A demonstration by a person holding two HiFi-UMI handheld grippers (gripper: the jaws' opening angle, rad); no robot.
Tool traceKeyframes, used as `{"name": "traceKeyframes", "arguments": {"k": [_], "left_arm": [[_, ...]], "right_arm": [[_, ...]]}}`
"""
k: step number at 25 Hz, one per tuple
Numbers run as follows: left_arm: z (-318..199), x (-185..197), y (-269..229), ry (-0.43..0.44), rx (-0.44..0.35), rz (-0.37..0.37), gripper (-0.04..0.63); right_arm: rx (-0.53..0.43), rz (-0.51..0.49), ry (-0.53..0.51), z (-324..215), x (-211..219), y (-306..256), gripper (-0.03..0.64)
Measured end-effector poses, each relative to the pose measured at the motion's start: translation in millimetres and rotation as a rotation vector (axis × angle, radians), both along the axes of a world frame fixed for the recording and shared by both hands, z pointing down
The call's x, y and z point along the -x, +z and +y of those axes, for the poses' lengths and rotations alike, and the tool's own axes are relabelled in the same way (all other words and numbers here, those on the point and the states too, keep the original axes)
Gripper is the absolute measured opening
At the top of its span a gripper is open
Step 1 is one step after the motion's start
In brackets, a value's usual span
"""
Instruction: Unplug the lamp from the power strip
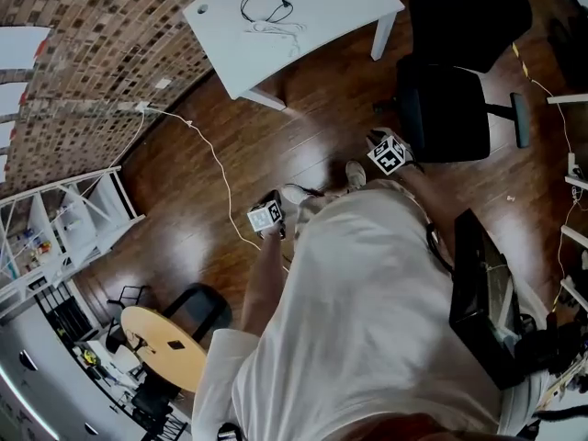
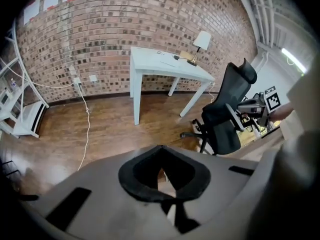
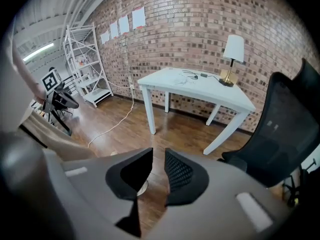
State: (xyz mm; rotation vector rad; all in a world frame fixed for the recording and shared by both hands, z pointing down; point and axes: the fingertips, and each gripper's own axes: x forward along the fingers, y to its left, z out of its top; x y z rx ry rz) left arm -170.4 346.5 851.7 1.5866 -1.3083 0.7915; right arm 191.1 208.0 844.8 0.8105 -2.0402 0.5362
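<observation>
The lamp [image 2: 201,43] [image 3: 233,51] has a white shade and a brass foot and stands on the white table [image 1: 276,44] [image 2: 165,68] [image 3: 200,88] by the brick wall. A black cable [image 1: 271,3] lies coiled on the tabletop. I cannot make out a power strip. Both grippers hang low over the wooden floor, well short of the table. My left gripper [image 1: 272,211] [image 2: 160,147] is shut, tips touching, with nothing held. My right gripper [image 1: 389,152] [image 3: 159,151] is open by a narrow gap, with only floor showing between its fingers.
A white cord [image 1: 216,168] [image 2: 86,129] [image 3: 117,119] runs across the floor from a wall outlet [image 1: 142,107]. A black office chair [image 1: 455,90] [image 2: 225,119] [image 3: 280,134] stands right of the table. White shelving [image 1: 64,228] [image 3: 87,64] lines the left wall. A round wooden stool [image 1: 165,343] is behind me.
</observation>
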Motion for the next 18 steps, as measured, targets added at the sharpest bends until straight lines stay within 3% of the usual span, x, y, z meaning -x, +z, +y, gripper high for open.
{"name": "traceKeyframes", "arguments": {"k": [5,10,13,18], "left_arm": [[36,10,12,-0.037,0.057,0.004,0.005],[32,0,13,-0.057,0.038,0.049,0.005],[2,-13,-6,-0.006,-0.025,0.068,0.005],[-82,-40,-71,0.025,-0.24,0.148,0.005]], "right_arm": [[0.083,0.03,0.006,25,-15,26,0.072],[0.125,0.035,0.103,26,-29,35,0.086],[0.097,0.021,0.118,8,-11,16,0.086],[-0.01,-0.039,0.08,-42,45,-54,0.089]]}}
